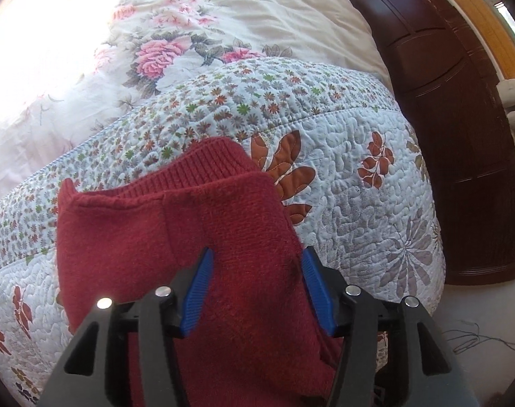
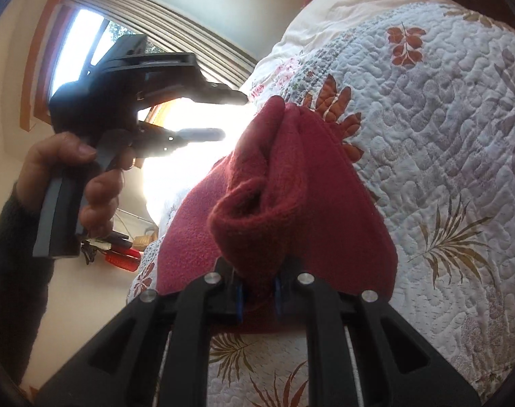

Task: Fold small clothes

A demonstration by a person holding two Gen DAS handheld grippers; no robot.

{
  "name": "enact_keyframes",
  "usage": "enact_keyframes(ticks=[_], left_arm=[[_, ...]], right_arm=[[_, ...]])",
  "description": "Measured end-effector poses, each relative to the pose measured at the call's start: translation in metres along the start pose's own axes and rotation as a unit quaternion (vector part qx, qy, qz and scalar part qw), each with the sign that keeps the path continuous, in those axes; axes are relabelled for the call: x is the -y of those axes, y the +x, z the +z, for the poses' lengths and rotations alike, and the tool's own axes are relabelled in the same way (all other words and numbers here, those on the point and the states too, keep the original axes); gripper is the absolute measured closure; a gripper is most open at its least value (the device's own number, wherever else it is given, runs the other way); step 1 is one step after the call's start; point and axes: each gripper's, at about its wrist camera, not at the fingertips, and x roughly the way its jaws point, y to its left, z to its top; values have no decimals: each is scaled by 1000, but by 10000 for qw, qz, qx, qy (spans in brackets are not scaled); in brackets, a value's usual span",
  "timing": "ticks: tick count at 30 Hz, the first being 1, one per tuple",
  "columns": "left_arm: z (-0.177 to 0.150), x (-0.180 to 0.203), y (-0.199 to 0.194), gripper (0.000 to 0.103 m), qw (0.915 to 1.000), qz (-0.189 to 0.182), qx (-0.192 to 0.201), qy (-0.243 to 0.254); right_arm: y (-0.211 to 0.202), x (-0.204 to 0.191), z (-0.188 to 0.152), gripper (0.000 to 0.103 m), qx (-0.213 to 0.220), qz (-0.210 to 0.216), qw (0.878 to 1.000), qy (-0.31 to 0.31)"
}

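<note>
Support: bed [image 1: 376, 183] beside a dark wooden headboard [image 1: 461, 118]
Top layer: white quilt [image 2: 444, 135] stitched with brown leaves and small flowers
Under it: cream sheet [image 1: 196, 34] with pink roses, showing beyond the quilt's edge
On the quilt: red knitted sweater [image 1: 176, 224], bunched and partly lifted

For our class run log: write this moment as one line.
stage: mid-fold | left gripper: open around red knit garment | right gripper: shut on it | surface: quilt
</note>
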Motion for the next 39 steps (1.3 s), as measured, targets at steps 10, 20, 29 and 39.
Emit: enact_keyframes(ticks=[10,20,29,39], left_arm=[[-143,-40,-99,33,9907,-210,1239,513],[-235,-30,-84,33,9885,19,1275,813],[-222,-18,-102,33,9835,-652,1441,877],[-199,5,-50,33,9834,-1162,819,1131]], right_arm=[[19,61,33,26,-1307,1481,9733,1168],[58,10,62,80,-2310,1088,9665,252],[-10,36,56,86,-1802,1040,9774,376],[27,59,34,79,-2026,927,9740,410]])
